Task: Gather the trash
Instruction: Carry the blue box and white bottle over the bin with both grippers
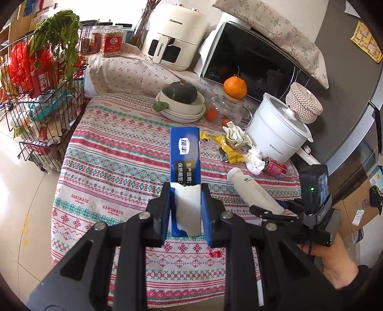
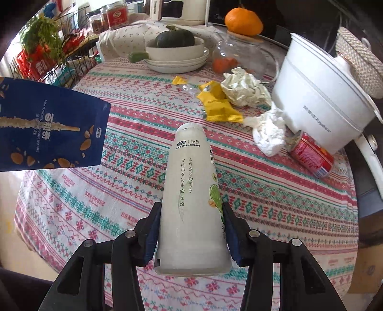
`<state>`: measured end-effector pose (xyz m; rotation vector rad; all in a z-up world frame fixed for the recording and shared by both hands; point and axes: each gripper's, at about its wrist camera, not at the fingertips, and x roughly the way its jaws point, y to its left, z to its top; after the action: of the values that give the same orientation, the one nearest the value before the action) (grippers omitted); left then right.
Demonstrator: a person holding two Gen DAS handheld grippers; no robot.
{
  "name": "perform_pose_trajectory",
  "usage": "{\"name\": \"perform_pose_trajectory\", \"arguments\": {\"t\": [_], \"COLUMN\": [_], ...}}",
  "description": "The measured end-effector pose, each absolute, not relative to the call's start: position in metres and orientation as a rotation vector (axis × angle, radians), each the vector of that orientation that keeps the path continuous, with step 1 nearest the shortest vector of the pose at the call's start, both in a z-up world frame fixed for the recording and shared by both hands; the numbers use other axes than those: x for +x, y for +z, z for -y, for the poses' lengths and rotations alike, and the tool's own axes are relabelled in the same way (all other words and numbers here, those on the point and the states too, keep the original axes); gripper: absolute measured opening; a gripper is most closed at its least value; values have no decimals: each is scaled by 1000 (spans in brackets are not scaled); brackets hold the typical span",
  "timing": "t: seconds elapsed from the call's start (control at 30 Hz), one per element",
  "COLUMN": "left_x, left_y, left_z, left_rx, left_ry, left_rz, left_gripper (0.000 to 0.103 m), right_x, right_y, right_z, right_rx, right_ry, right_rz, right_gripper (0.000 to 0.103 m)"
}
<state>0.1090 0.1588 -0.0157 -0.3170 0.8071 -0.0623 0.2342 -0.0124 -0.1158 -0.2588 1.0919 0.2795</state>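
Observation:
My left gripper (image 1: 185,198) is shut on a blue snack box (image 1: 184,153), held above the patterned tablecloth (image 1: 115,153); the box also shows at the left of the right wrist view (image 2: 47,129). My right gripper (image 2: 191,215) is shut on a white plastic bottle (image 2: 191,181), which also shows in the left wrist view (image 1: 251,189). On the table lie yellow wrappers (image 2: 215,105), a crumpled cream paper (image 2: 244,88), a white tissue wad (image 2: 268,134) and a red can (image 2: 311,155) on its side.
A white electric pot (image 2: 318,100) stands at the right by the trash. Stacked bowls with a green squash (image 2: 177,45), a glass jar and an orange (image 2: 243,21) sit at the back. A wire rack (image 1: 40,100) stands left of the table.

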Motion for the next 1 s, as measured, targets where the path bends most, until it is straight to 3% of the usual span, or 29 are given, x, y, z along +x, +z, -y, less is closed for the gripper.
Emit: {"name": "perform_pose_trajectory", "arguments": {"t": [0.43, 1.0], "left_x": [96, 57], "left_y": [-14, -13], "left_z": [-92, 25], "left_rx": [-231, -45], "left_ry": [-223, -530], "left_rz": [-824, -855], "left_gripper": [25, 25], "right_x": [149, 49], "right_y": [-67, -43], "right_z": [112, 224], "right_rx": [-141, 48], "right_ry": [197, 97], "right_rz": [-1006, -960], "right_gripper": [50, 50]}}
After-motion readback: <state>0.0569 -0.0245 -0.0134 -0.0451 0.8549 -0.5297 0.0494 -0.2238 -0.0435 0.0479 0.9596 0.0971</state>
